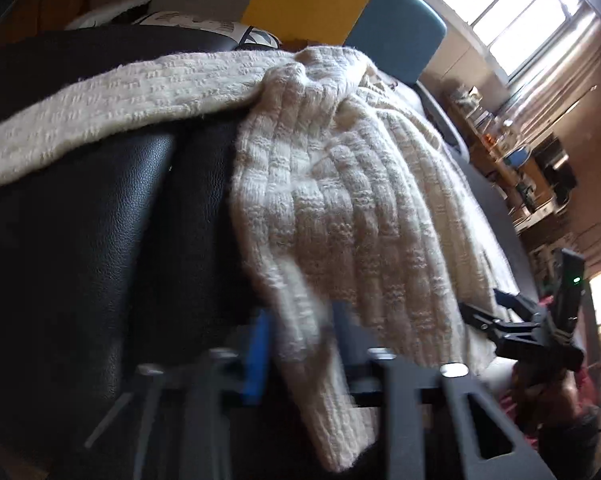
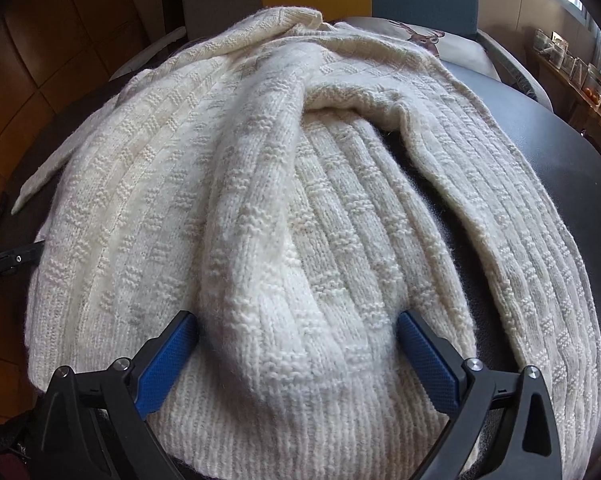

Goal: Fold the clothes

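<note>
While left gripper [image 1: 300, 344] clamps sweater [image 2: 300, 220] sleeve, right gripper [image 2: 296, 344] spread wide above hem; we judge folding barely begun.

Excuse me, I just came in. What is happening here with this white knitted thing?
A person is folding a cream knit sweater on a black leather surface, with a claw in each hand. The left claw is shut on a sleeve of the sweater. The right claw stands wide open over the folded sweater, its blue pads on either side of a ribbed cuff, not pressing on it. The fold is not finished.
</note>
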`<state>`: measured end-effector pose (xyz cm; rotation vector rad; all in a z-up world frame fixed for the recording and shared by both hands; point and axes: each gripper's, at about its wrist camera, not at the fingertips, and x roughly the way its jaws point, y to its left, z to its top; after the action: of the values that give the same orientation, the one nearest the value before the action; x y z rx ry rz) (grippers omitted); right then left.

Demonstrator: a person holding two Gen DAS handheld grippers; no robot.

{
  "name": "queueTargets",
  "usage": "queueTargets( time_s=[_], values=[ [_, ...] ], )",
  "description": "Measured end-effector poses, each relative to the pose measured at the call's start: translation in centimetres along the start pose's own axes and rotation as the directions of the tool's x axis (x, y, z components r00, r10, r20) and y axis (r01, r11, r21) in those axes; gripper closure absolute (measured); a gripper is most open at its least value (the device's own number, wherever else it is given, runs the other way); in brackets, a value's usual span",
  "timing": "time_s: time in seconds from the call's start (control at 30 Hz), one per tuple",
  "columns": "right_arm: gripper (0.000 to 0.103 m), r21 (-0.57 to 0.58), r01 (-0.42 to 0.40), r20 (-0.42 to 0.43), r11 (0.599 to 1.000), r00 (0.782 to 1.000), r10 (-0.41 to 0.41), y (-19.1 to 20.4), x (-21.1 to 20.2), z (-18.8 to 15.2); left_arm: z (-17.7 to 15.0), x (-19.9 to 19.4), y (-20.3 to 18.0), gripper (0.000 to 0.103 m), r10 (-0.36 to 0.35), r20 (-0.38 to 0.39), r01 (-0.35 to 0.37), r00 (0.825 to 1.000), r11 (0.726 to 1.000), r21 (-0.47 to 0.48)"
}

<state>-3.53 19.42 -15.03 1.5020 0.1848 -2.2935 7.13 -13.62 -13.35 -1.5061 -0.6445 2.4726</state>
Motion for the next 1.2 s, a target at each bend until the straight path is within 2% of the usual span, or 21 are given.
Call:
queueTargets(
  time_s=[0.1, 0.23, 0.4, 0.43, 0.5, 0.53, 0.57, 0.6, 0.63, 0.67, 0.73, 0.83, 1.03, 1.1, 1.13, 1.2],
  values=[
    [0.0, -0.032, -0.006, -0.041, 0.999, 0.999, 0.004, 0.0, 0.1, 0.2, 1.2, -1.3, 2.4, 0.095, 0.013, 0.035, -0.01, 0.999, 0.996, -0.084],
    [0.0, -0.058, -0.003, -0.068, 0.998, 0.998, -0.001, 0.2, 0.3, 0.3, 1.9, -3.0, 6.0, 0.095, 0.064, 0.035, -0.06, 0.997, 0.992, -0.114],
    [0.0, -0.051, -0.014, -0.045, 0.999, 0.999, 0.012, 0.2, 0.2, 0.4, 0.9, -2.6, 6.3, 0.093, 0.006, -0.023, -0.009, 1.0, 0.994, -0.113],
    [0.0, -0.042, -0.04, -0.047, 0.998, 0.998, 0.038, 0.0, -0.1, 0.6, 0.9, -2.9, 6.1, 0.092, 0.013, -0.015, -0.015, 1.0, 0.994, -0.105],
    [0.009, 0.03, -0.128, -0.025, 0.991, 0.991, 0.128, -1.2, -1.2, 1.0, 1.8, -3.9, 5.4, 0.092, 0.005, 0.039, -0.001, 0.999, 0.996, -0.091],
    [0.018, 0.077, -0.158, 0.016, 0.985, 0.987, 0.157, -2.3, -2.0, 1.4, 2.3, -4.5, 5.0, 0.089, -0.002, 0.068, 0.007, 0.998, 0.996, -0.084],
    [0.019, 0.122, -0.189, 0.057, 0.974, 0.981, 0.183, -3.3, -2.8, 1.8, 2.8, -5.1, 4.7, 0.086, -0.009, 0.096, 0.016, 0.995, 0.997, -0.077],
    [0.019, 0.164, -0.216, 0.1, 0.962, 0.974, 0.202, -4.4, -3.6, 2.2, 3.3, -5.6, 4.3, 0.078, -0.016, 0.124, 0.025, 0.992, 0.997, -0.07],
    [0.019, 0.192, -0.216, 0.139, 0.957, 0.972, 0.191, -5.5, -3.9, 3.0, 3.8, -6.2, 4.0, 0.069, -0.023, 0.152, 0.033, 0.988, 0.998, -0.062],
    [0.019, 0.219, -0.213, 0.175, 0.952, 0.969, 0.177, -6.6, -4.2, 3.8, 4.4, -6.1, 3.4, 0.065, -0.025, 0.169, 0.033, 0.985, 0.998, -0.048],
    [0.019, 0.246, -0.186, 0.194, 0.951, 0.971, 0.14, -7.6, -4.2, 4.9, 5.6, -5.2, 2.0, 0.064, -0.034, 0.179, 0.037, 0.983, 0.999, -0.012],
    [0.019, 0.264, -0.149, 0.198, 0.953, 0.975, 0.097, -8.5, -4.0, 6.2, 7.7, -2.4, -0.4, 0.064, -0.052, 0.133, 0.043, 0.99, 0.997, 0.063],
    [0.019, 0.25, -0.017, 0.152, 0.968, 0.988, -0.022, -9.8, -1.7, 10.0, 9.6, 1.9, -5.5, 0.064, -0.069, 0.057, 0.053, 0.996, 0.968, 0.245],
    [0.019, 0.253, 0.034, 0.127, 0.967, 0.989, -0.068, -10.5, -0.4, 11.2, 9.8, 3.6, -7.0, 0.064, -0.034, 0.023, 0.026, 0.999, 0.95, 0.311],
    [0.02, 0.239, 0.076, 0.099, 0.968, 0.99, -0.102, -10.3, 0.6, 12.0, 9.7, 4.6, -7.6, 0.064, 0.0, 0.008, -0.003, 1.0, 0.941, 0.338],
    [0.025, 0.225, 0.124, 0.016, 0.967, 0.991, -0.131, -10.7, 2.8, 12.6, 9.3, 6.6, -7.6, 0.064, 0.033, -0.045, -0.015, 0.998, 0.936, 0.352]
  ],
)
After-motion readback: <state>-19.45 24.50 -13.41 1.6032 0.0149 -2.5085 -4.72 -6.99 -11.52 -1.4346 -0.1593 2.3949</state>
